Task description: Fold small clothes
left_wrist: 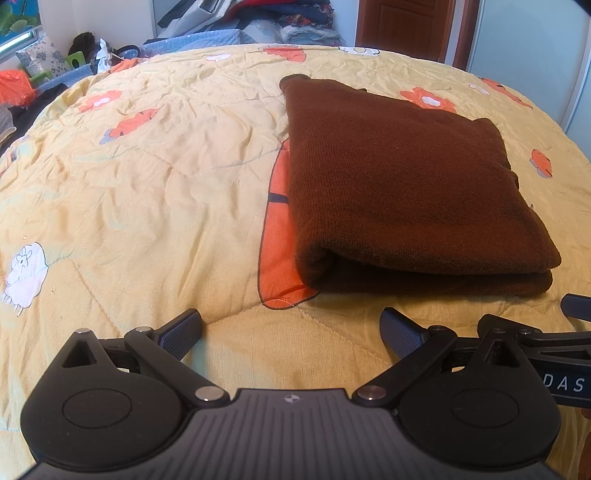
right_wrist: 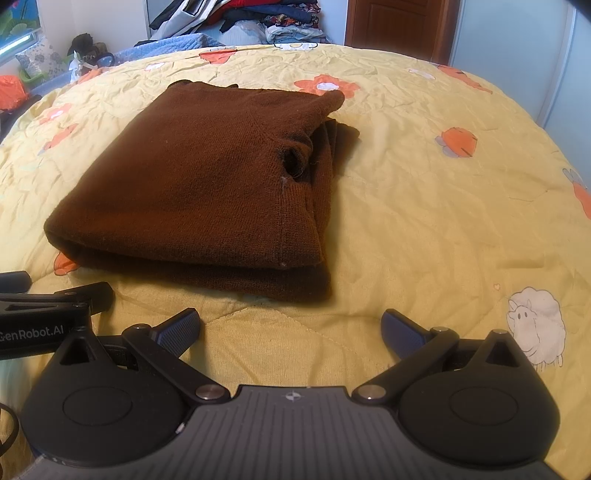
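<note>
- While both grippers hang low at the bottom of their frames, one brown knit sweater [left_wrist: 402, 184] lies folded on one yellow quilt [left_wrist: 147, 184]; it fills the centre right of the left wrist view and the centre left of the right wrist view [right_wrist: 199, 192].
- Two grippers are counted: the left gripper [left_wrist: 291, 332] with its two fingers spread wide and nothing between them, and the right gripper [right_wrist: 291, 332] likewise spread and holding nothing. Each pair of fingertips sits over bare quilt, just short of the sweater's near edge and not touching it.
- Part of the other gripper shows at the side of each view: at the lower right edge in the left wrist view, at the lower left edge in the right wrist view.
- Folded into a thick, roughly rectangular packet, the sweater shows at least two layers stacked at its near edge, with a rounded fold at the near left corner.
- Its right side, in the right wrist view, shows bunched layers and a dark opening with ribbed trim.
- Orange flowers and white sheep are printed on the quilt.
- One wooden door [left_wrist: 402, 22] stands at the upper right, and a heap of clothes [right_wrist: 258, 18] lies beyond the bed at the top centre.
</note>
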The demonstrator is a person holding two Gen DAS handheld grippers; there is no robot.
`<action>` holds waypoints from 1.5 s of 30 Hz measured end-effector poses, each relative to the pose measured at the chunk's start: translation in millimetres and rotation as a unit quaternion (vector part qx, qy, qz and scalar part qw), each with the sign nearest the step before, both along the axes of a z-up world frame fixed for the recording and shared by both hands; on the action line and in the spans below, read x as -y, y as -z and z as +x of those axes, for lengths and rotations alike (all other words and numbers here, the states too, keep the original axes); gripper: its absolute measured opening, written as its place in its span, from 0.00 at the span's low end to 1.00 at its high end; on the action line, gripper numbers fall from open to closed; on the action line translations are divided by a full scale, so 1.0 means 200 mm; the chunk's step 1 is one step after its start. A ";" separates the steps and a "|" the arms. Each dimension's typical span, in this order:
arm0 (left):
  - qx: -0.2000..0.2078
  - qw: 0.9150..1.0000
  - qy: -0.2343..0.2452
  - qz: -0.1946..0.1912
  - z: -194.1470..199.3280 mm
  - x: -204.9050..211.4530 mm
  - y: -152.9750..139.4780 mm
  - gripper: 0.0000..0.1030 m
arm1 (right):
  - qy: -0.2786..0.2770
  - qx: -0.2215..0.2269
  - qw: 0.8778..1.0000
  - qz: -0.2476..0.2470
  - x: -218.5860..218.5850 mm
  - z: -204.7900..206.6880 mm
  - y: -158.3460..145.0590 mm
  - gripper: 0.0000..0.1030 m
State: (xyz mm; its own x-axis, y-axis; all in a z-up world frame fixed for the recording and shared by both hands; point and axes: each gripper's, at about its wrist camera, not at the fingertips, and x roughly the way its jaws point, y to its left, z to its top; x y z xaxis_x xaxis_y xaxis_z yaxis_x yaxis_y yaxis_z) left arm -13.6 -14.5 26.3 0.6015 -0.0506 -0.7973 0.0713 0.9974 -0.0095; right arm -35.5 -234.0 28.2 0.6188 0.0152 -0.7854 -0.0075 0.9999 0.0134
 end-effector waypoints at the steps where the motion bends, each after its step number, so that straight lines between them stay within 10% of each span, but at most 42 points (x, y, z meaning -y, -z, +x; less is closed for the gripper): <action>1: 0.000 1.000 0.000 0.000 0.00 0.00 0.00 1.00 | 0.000 0.000 1.000 0.000 0.00 0.00 0.00 1.00; 45: 0.019 1.000 -0.004 -0.001 -0.02 0.00 0.01 1.00 | -0.002 -0.002 1.000 -0.001 0.00 0.00 0.00 1.00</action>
State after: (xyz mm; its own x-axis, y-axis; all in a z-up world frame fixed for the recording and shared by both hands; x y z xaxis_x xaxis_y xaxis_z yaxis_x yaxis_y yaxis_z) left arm -16.7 -15.4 25.1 0.6313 -0.0468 -0.7742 0.0636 0.9979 -0.0085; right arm -36.4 -233.5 27.6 0.6149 0.0161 -0.7884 -0.0116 0.9999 0.0114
